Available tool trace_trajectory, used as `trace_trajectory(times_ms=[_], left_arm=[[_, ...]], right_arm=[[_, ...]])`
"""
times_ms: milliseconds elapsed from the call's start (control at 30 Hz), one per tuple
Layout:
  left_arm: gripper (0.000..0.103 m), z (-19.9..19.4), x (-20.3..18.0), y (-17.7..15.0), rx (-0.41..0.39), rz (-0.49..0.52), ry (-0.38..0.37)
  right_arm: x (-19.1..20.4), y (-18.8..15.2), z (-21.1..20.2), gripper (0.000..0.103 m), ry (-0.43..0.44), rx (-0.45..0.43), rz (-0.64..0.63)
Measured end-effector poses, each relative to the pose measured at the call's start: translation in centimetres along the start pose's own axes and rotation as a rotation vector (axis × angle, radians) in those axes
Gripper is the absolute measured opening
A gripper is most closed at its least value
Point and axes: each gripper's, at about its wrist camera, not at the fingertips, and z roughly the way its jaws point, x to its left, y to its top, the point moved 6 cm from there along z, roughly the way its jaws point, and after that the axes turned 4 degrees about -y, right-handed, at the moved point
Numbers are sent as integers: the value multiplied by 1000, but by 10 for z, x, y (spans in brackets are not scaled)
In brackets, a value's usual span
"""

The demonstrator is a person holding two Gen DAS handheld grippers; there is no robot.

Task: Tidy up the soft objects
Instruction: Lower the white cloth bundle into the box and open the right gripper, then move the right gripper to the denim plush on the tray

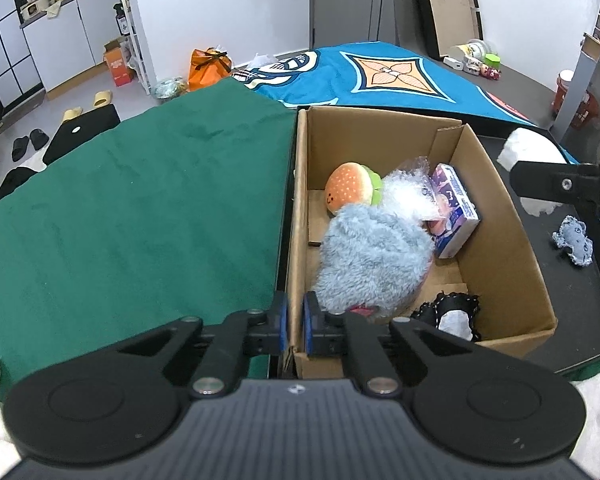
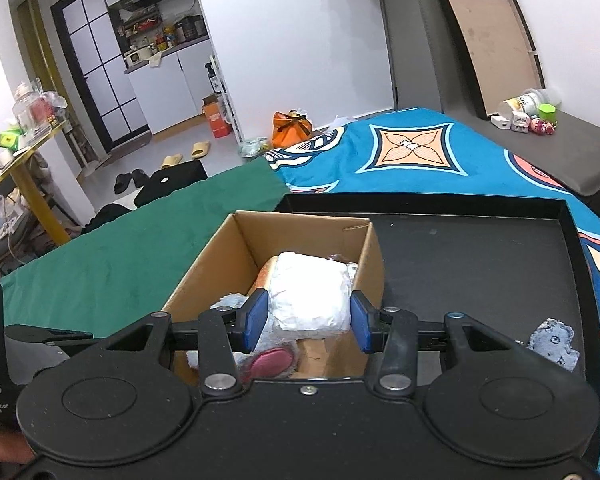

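Observation:
A cardboard box (image 1: 496, 208) stands on a black tray (image 1: 572, 300). It holds a burger plush (image 1: 350, 192), a fluffy blue plush (image 1: 372, 260), a bubble-wrap bundle (image 1: 410, 196), a purple carton (image 1: 456, 216) and a black-and-white item (image 1: 454, 316). My left gripper (image 1: 295, 322) is shut on the box's near left wall. My right gripper (image 2: 309, 322) holds a soft white bundle (image 2: 308, 300) above the box (image 2: 216, 264); the bundle sits between the pads (image 2: 256, 316), and a small gap shows at the right pad. A small blue-grey plush (image 1: 574, 240) lies on the tray, also in the right wrist view (image 2: 556, 344).
A green cloth (image 1: 140, 208) covers the surface left of the box. A blue patterned blanket (image 2: 412, 160) lies behind. The tray's raised rim (image 2: 420, 202) runs behind the box. Slippers and bags lie on the floor far left.

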Motion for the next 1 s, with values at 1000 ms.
trace_trajectory(times_ms=[1000], left_arm=[[13,-1,-9,7,16,6,49]], right_arm=[[-45,-16,-2,77,-104,21,54]])
